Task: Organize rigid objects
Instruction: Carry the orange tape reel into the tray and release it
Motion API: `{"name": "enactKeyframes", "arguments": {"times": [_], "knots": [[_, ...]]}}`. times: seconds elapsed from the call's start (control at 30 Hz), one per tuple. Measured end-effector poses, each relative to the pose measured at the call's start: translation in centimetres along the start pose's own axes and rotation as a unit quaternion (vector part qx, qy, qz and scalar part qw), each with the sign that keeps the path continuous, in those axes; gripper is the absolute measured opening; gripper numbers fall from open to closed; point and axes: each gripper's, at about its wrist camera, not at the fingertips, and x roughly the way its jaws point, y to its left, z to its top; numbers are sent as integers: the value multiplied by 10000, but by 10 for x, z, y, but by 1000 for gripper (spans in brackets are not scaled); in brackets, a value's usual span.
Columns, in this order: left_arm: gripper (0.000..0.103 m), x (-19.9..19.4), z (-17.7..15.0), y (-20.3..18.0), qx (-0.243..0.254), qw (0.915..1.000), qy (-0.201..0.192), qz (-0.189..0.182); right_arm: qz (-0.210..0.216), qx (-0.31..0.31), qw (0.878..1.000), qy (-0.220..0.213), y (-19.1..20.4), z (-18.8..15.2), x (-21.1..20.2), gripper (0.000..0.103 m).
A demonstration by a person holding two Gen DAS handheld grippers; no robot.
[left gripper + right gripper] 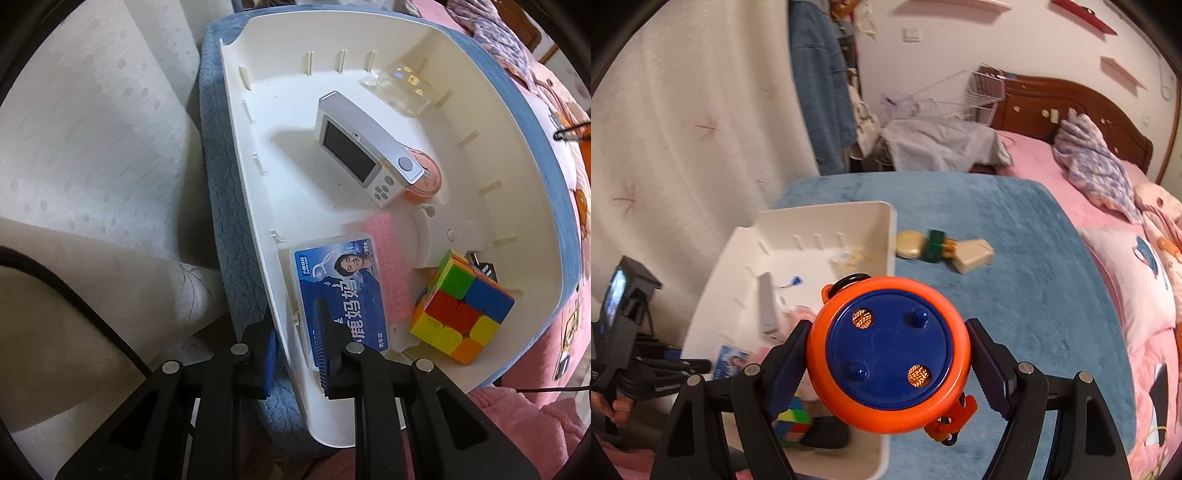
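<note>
the right gripper point(889, 363) is grasping an orange and blue round case point(890, 354), holding it over the white bin's point(424, 48) right edge. the left gripper point(295, 354) is clenching the bin's near-left wall, beside a blue floss box point(340, 295).

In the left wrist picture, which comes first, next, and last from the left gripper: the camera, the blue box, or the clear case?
1. Blue box, right at the left gripper, by the bin's near wall.
2. Camera, middle of the bin.
3. Clear case, far corner.
</note>
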Motion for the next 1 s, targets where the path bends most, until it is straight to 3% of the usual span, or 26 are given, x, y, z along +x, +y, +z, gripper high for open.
{"name": "enactKeyframes", "arguments": {"times": [0.4,0.73,1.0], "knots": [[18,-4,-6,2,242,9996,-140,-79,676,-328,9972,-23,57,9,18,81],[18,-4,-4,2,154,9998,-132,-71,761,-199,9950,623,56,3,45,82],[19,-1,1,1,-166,9998,-62,8,712,-294,9970,-104,35,16,20,82]]}}
